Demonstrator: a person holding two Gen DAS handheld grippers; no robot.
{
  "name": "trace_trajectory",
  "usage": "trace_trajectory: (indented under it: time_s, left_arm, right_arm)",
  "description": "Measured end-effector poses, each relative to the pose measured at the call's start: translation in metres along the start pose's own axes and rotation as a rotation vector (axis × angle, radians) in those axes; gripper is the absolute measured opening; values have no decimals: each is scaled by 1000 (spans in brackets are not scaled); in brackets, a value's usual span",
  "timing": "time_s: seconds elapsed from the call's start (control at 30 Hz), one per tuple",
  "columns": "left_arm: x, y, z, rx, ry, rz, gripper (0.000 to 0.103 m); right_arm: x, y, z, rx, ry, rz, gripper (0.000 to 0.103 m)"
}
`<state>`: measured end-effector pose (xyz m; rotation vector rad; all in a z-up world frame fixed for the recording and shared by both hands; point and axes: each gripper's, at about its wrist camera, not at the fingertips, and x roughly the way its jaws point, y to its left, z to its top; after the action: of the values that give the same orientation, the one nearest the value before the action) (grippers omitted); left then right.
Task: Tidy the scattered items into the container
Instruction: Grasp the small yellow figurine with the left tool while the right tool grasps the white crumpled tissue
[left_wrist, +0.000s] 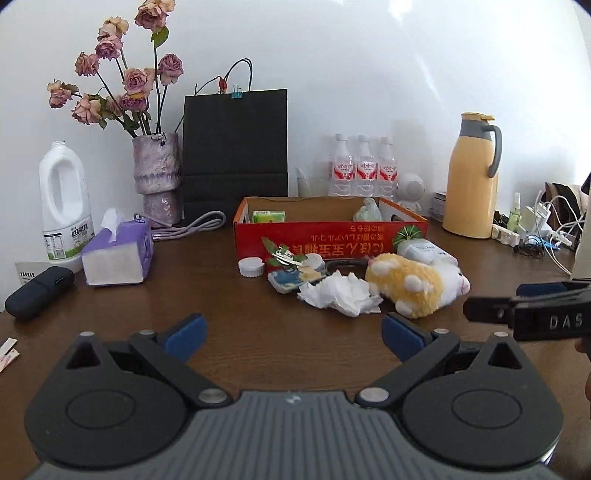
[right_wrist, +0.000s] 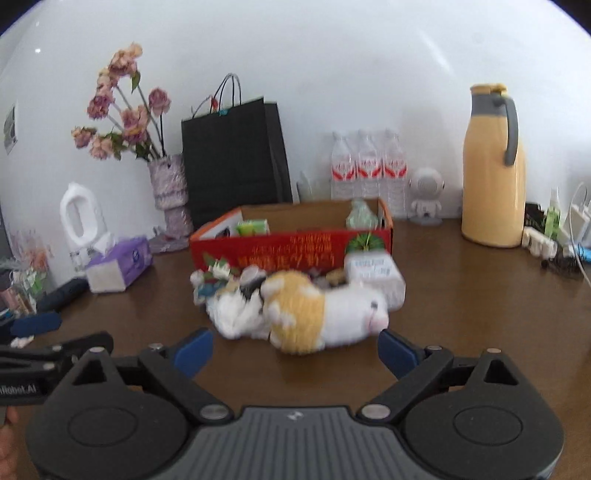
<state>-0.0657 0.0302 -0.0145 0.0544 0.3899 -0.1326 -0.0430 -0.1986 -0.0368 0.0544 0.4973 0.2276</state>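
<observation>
The scattered items lay in a heap on the brown surface (left_wrist: 236, 321), tight against the near wall of the red cardboard box (left_wrist: 330, 236). Nearest me: a yellow-and-white plush toy (left_wrist: 413, 282) on its side, touching a crumpled tissue (left_wrist: 338, 293) at its left. Behind them: a white cap (left_wrist: 251, 266), a small blue-and-white packet (left_wrist: 290, 278), a key (left_wrist: 282, 254) and a white pack (left_wrist: 423, 249) pressed to the box's right end. Box stood open; a green carton (left_wrist: 268, 216) and a pale bag (left_wrist: 367, 211) already sat inside, so I judged the tidying begun but mostly ahead.

My left hand-held gripper (left_wrist: 293, 332) hovered above the bare surface, short of the heap, fingers spread wide, holding nothing. My right hand-held gripper (right_wrist: 295, 349) was likewise spread and empty, the plush toy (right_wrist: 314, 314) just ahead between its finger lines; that view was blurred.

Step in hand, as I judged: the approach for a pick, plush toy likeliest. Next move would call for bringing the right fingers around the toy's body, closing on the soft bulk, lifting over the box wall.

Beyond: tissue box (left_wrist: 118, 254), milk jug (left_wrist: 64, 203), vase of dried roses (left_wrist: 157, 166), black paper bag (left_wrist: 236, 147), three water bottles (left_wrist: 364, 166), yellow flask (left_wrist: 471, 177).
</observation>
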Motion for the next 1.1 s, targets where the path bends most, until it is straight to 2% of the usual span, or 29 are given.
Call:
trace_trajectory:
  time_s: [0.07,0.2,0.27,0.37,0.43,0.47,0.5,0.57,0.63,0.67,0.7,0.8,0.87,0.97,1.0,1.03,1.07,1.1]
  left_arm:
    - [7,0,2,24,1,8,103]
    - [36,17,15,-9,49,53,101]
    - [51,29,20,-25,65,67,96]
    - [75,45,30,-7,83,75,87]
    - [88,55,37,13,87,87,86]
    - [94,59,41,25,93,83,86]
    - [101,62,45,40,107,63,86]
    - [117,65,52,68,122,-11,87]
    - [136,61,58,91,138,-88,87]
    - [146,58,59,99,149,-99,87]
    - [157,53,61,108,163,-98,87]
    - [186,42,61,133,196,-112,86]
    - [201,36,58,130,237,-135,83]
    - [211,30,53,123,289,-84,75]
    - [211,28,50,115,294,-89,65]
    - [213,28,47,101,306,-103,47]
    - [213,28,46,81,314,-117,41]
    - [212,27,45,60,311,-123,29]
  right_arm:
    - [2,6,-5,-61,11,-10,90]
    - [15,12,11,-55,13,64,70]
    - [29,17,21,-56,17,114,69]
    - [66,41,30,-165,39,135,69]
    - [94,59,34,-251,65,129,64]
    - [107,66,37,-280,81,118,56]
    - [119,72,39,-304,92,105,46]
    - [136,80,40,-348,101,79,45]
    - [145,85,34,-398,120,62,37]
    - [148,85,30,-410,136,58,26]
    - [147,82,26,-409,138,60,21]
    - [137,71,23,-359,139,92,12]
    - [128,64,22,-326,151,110,12]
    - [112,54,18,-301,147,109,12]
    - [109,51,18,-279,145,111,12]
    - [106,48,17,-258,138,111,12]
    - [105,46,15,-244,131,108,12]
    - [105,46,14,-239,128,102,12]
